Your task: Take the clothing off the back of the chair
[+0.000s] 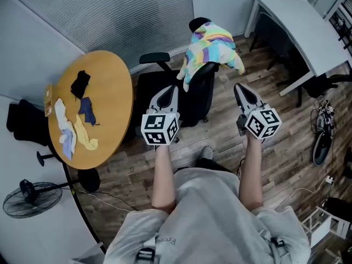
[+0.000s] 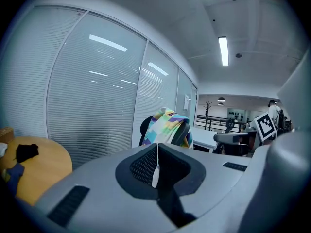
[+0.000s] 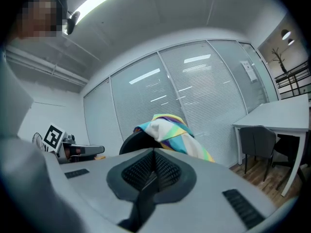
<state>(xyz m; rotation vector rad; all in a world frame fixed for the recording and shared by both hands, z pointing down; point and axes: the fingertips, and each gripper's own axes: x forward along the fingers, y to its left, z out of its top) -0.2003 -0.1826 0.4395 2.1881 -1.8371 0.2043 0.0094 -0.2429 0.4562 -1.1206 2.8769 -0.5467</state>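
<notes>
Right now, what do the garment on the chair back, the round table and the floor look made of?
Pastel colour-block garment: soft fabric, matte, possibly fleece or knit; it sags in folds over the black chair back.
Round orange-tan table top: wood-look, likely laminate; smooth, even colour.
Brown plank floor: wood or wood-effect laminate; plank seams and grain streaks show.

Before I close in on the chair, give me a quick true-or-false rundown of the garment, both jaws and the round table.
The multicoloured garment hangs over the back of the black office chair. True.
The left gripper is shut on the garment. False: its jaws are together on nothing, short of the chair.
The right gripper has its jaws together and empty. True.
The round wooden table is bare. False: small pieces of clothing lie on it.
</notes>
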